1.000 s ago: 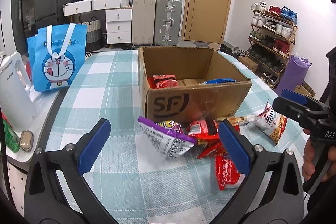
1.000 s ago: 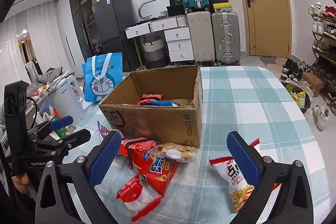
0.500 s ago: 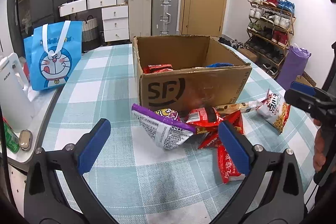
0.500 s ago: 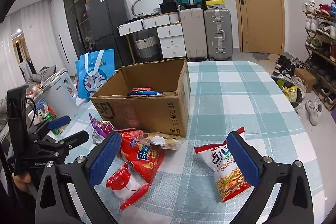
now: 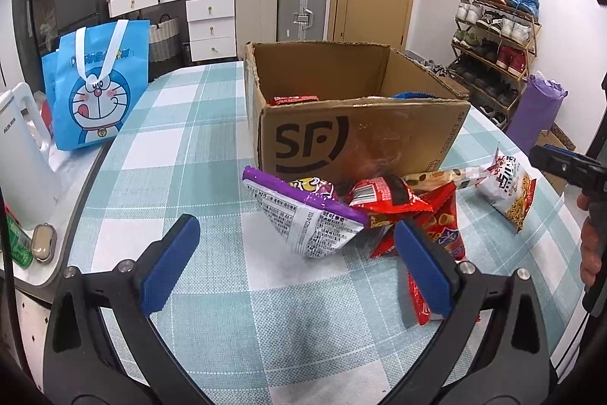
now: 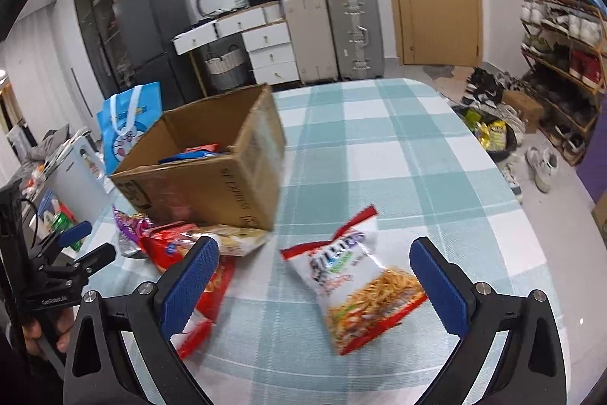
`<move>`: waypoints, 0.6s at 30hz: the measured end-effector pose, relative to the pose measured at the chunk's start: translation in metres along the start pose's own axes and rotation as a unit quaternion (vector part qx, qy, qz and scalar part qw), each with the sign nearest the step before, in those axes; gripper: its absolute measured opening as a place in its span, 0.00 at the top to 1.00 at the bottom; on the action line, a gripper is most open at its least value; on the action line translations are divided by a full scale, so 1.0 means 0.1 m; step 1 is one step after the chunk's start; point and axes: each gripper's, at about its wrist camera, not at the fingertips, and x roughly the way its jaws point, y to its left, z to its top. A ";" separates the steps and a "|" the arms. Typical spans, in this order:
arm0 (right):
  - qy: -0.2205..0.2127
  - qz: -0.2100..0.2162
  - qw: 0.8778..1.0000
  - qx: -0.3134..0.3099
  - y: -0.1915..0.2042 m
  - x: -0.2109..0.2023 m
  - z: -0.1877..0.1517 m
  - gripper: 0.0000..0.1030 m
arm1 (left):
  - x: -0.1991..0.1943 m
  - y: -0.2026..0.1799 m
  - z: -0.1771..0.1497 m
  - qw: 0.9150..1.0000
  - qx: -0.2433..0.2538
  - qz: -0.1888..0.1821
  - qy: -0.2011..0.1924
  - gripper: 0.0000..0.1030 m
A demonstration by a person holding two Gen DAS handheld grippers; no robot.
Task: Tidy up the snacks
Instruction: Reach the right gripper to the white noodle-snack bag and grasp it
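An open cardboard box [image 5: 360, 131] [image 6: 212, 185] stands on the checked table with a few snack packs inside. In front of it lies a heap of snacks: a purple-and-white bag [image 5: 307, 219], red packs [image 5: 390, 200] [image 6: 170, 245] and a long biscuit pack [image 5: 440, 177] [image 6: 235, 240]. A white noodle-snack bag [image 6: 360, 283] [image 5: 506, 190] lies apart to the right. My left gripper [image 5: 296, 268] is open, low over the table just short of the purple bag. My right gripper [image 6: 315, 283] is open, its fingers on either side of the noodle bag without touching it.
A blue cartoon tote bag [image 5: 95, 86] and a white appliance [image 5: 22, 154] stand at the table's left edge. Suitcases [image 5: 280, 2], drawers and a door are behind. A shoe rack [image 5: 493, 44] lines the right wall. Bare tablecloth [image 6: 398, 147] stretches right of the box.
My left gripper moved closer to the snack heap and box. My right gripper swung right and down until the noodle bag lay between its open fingers.
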 end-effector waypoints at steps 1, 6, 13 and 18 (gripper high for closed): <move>0.004 -0.003 1.000 0.003 -0.03 0.02 -0.01 0.01 | 0.01 0.01 0.00 1.000 0.000 0.000 0.001 0.01; 0.026 -0.006 1.000 0.010 -0.11 0.17 -0.06 0.01 | 0.06 0.03 -0.02 1.000 -0.001 0.001 0.006 0.01; 0.046 -0.013 0.999 0.005 -0.13 0.39 -0.14 0.01 | 0.16 0.07 -0.04 1.000 -0.003 -0.002 0.016 0.01; 0.060 -0.020 0.998 -0.002 -0.15 0.55 -0.19 0.01 | 0.19 0.07 -0.06 1.000 -0.001 -0.005 0.019 0.01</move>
